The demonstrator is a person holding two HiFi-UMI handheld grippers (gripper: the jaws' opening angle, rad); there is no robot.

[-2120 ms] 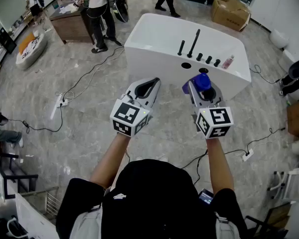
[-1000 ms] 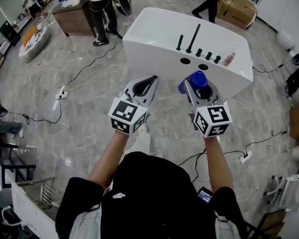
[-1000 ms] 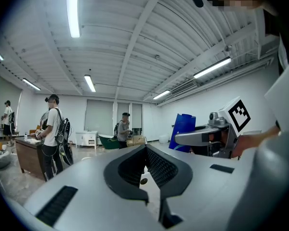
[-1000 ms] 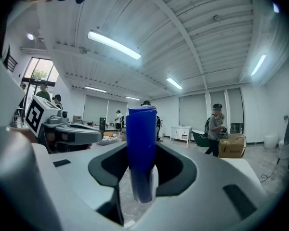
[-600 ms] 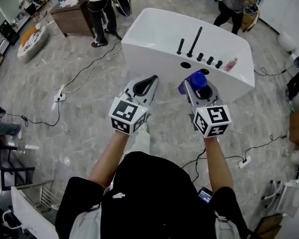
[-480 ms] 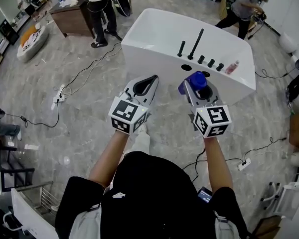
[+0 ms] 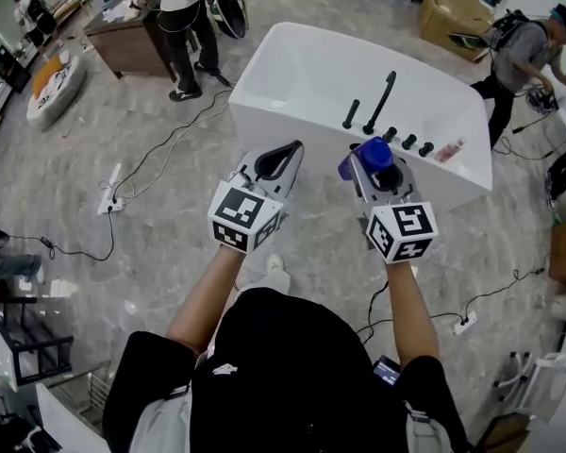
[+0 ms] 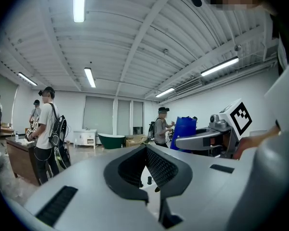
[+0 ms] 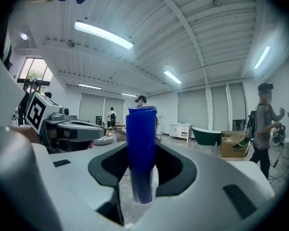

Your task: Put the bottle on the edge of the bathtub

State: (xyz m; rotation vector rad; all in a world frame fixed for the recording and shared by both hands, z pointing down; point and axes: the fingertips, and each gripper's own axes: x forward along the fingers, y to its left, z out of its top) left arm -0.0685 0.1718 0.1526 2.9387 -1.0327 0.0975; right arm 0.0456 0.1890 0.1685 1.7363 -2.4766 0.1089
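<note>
A bottle with a blue cap stands upright between the jaws of my right gripper, which is shut on it. In the right gripper view the blue bottle fills the gap of the right gripper. My left gripper is held beside it at the same height, shut and with nothing in it; the left gripper shows its jaws meeting. The white bathtub stands on the floor just ahead of both grippers, and the bottle hangs short of its near rim.
A black faucet and several knobs stand on the tub's near right rim, with a small pink bottle lying beside them. Cables and a power strip cross the floor at left. People stand by a desk; another person is at the far right.
Both grippers keep their pose, the right one still holding the bottle. The view has drifted so the tub sits a little more to the right. The person behind the tub has walked right.
</note>
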